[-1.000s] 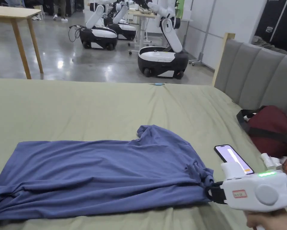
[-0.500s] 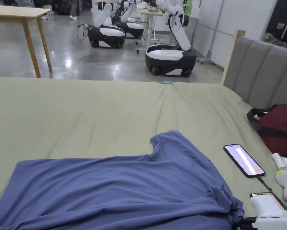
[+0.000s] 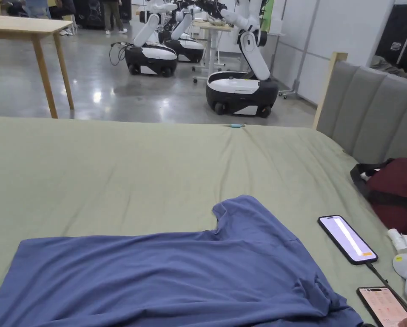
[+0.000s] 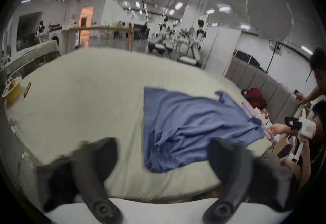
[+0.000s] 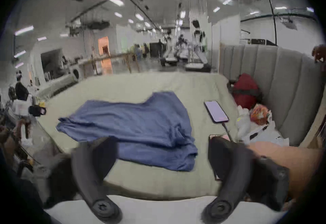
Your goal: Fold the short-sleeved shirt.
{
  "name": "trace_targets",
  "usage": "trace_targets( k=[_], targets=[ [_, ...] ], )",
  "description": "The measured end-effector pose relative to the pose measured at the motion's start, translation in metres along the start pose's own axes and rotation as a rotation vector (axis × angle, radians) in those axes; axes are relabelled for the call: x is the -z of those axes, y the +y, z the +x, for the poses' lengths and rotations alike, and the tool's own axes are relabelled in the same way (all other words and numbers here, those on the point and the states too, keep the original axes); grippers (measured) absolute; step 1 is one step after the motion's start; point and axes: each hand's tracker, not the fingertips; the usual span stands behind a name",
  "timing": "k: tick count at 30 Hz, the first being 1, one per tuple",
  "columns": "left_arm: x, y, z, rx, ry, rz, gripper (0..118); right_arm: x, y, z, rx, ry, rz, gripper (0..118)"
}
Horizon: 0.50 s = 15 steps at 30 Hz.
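Green bed sheet (image 3: 113, 170), blue short-sleeved shirt (image 3: 177, 276) half-folded, rumpled. Left tongs (image 4: 163, 160), right tongs (image 5: 162, 157) both released, empty. Risk: phone (image 3: 347, 239) beside shirt gets snagged.

Left gripper (image 4: 163, 160): jaws spread wide apart, nothing between them, held off the near edge of the bed; also seen far off in the right gripper view, white body with dark jaws, at the bed's left side. Right gripper (image 5: 162, 157): jaws likewise wide apart and empty, at the near edge of the bed. Hand (image 5: 282, 160): bare, pressed against the right jaw's outer side.
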Motion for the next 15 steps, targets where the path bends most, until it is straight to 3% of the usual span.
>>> trace_targets(
  k=[1,2,4,6,14,15],
  targets=[
    [-0.006,0.001,0.004,0.009,0.017,0.034,11,-0.005,0.002,-0.009,0.003,-0.014,0.012,20],
    [-0.005,0.002,0.009,0.006,0.033,0.028,0,-0.007,0.001,-0.014,-0.004,-0.046,0.025,0],
    [0.0,0.001,0.015,0.039,0.097,0.014,0,-0.004,-0.004,-0.018,0.002,-0.077,0.016,0],
    [0.011,0.002,0.017,0.035,0.027,-0.032,0,0.002,-0.01,-0.01,0.038,-0.044,-0.018,0],
    [0.099,0.075,0.027,0.115,-0.012,-0.095,0,0.017,0.002,-0.007,0.061,-0.03,-0.027,0],
    [0.119,0.086,0.022,0.119,0.001,-0.148,6,0.02,0.005,-0.01,0.053,-0.02,-0.028,0]
  ],
)
